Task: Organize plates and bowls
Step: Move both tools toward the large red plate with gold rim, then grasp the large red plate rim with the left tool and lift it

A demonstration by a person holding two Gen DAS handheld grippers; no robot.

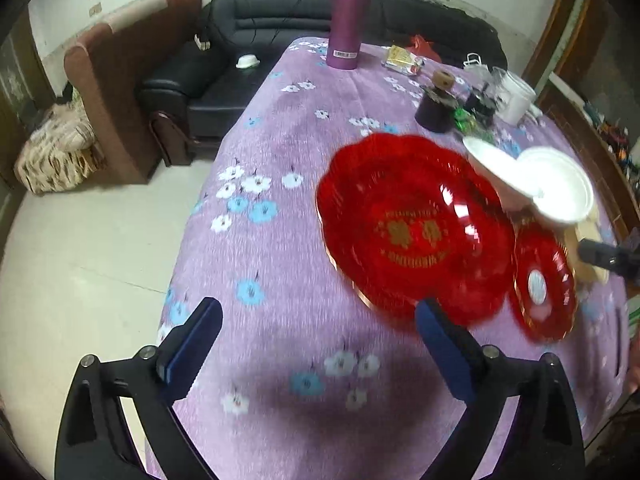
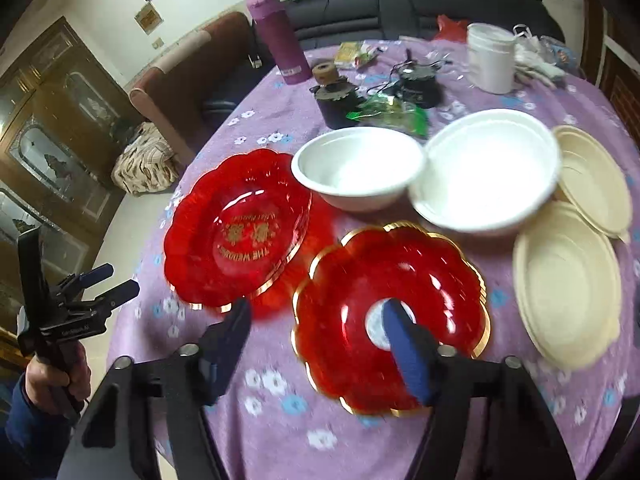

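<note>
Now we're between picks: left gripper point(image 1: 318, 344) & right gripper point(image 2: 316, 344) fingers spread, holding nothing; next, we grab a red plate point(image 2: 390, 320) w/ gold rim.

Motion blur smears the near red plate point(image 2: 390, 316) in the right wrist view, and a right gripper finger point(image 2: 406, 354) covers part of its pale centre. The gold lettering on the far red plate point(image 2: 238, 226) is only partly legible. At three o'clock in the left wrist view, the cream plates point(image 1: 588, 258) are mostly hidden behind the white bowls point(image 1: 556, 184). The bench point(image 2: 280, 420) is cut off at six o'clock.
</note>
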